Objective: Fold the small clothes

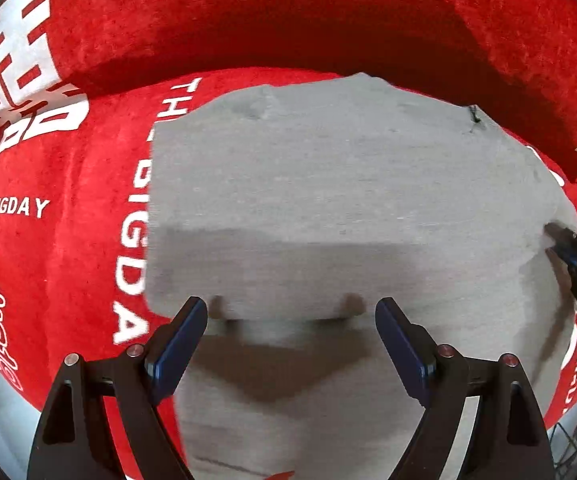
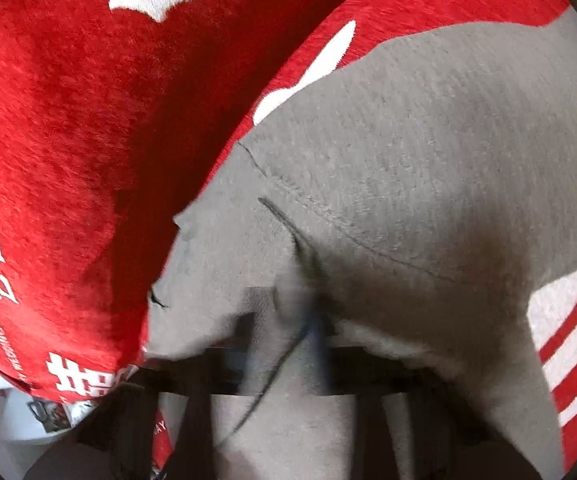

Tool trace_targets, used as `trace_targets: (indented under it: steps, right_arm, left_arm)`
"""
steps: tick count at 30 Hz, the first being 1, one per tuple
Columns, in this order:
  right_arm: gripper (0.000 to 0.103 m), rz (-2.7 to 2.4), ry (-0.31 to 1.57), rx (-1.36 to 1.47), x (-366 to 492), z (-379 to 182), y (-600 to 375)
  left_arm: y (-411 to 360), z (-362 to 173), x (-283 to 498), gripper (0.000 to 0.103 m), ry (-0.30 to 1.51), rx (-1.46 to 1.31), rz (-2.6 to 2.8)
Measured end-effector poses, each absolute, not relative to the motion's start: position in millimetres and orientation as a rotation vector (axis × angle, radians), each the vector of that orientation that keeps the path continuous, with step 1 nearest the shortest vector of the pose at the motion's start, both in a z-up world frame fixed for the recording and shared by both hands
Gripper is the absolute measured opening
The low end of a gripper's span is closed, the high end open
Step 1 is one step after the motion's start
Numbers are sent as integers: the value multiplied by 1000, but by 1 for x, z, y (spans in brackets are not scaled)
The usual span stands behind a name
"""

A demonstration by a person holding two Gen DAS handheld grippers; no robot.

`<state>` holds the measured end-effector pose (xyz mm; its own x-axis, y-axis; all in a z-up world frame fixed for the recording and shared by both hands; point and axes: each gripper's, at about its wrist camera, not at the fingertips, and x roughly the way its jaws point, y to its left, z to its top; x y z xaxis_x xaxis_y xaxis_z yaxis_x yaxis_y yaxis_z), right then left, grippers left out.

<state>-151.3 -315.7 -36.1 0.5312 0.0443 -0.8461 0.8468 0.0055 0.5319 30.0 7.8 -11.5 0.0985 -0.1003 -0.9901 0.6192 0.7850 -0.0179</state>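
Observation:
A small grey garment (image 1: 328, 184) lies spread on a red plush sofa cover (image 1: 72, 184), partly folded with a fold edge across its middle. My left gripper (image 1: 291, 320) is open and empty, its blue-padded fingers just above the garment's near part. My right gripper (image 2: 308, 320) is shut on a pinched ridge of the grey garment (image 2: 408, 152); the cloth drapes over its fingers and hides most of them. The right gripper also shows in the left wrist view (image 1: 568, 240) at the garment's right edge.
The red sofa cover (image 2: 68, 120) carries white characters and the words "THE BIGDAY" (image 1: 12, 207). The sofa backrest (image 1: 288, 12) rises behind the garment. A white floor shows below the seat's edge (image 2: 20, 424).

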Motion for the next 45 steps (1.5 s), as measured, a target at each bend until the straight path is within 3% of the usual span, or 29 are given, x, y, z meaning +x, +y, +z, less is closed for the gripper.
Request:
trace_targets:
  steps: [10,12,14,16,22,26,45]
  right_arm:
    - [12,-676,954,1359,-161,-35,-322]
    - [19,-652,970,1326,-170,-27,-325]
    - [49,-624,978,1307,-177,-19,-325]
    - [58,-596,982,1299,-188,-11,-323]
    - [59,-565,1015,1324,-223,-4,-321]
    - [67,-570,1012,1354,-244,-5,-324]
    - [67,-778,812,1535,-380,-12,-384]
  left_arm:
    - [-32,-11,6,87,1381,531,-579]
    - [-39,-10,-1,87,1377,547,-584]
    - [-46,-9,-7,87,1377,557,-590]
    - [-54,-8,-14,87,1375,569,-596]
    - [-78,-6,-35,87,1365,614,-613]
    - [-94,-7,-47,87,1367,633,-627]
    - [-161,-17,-104,87,1379,764,-735]
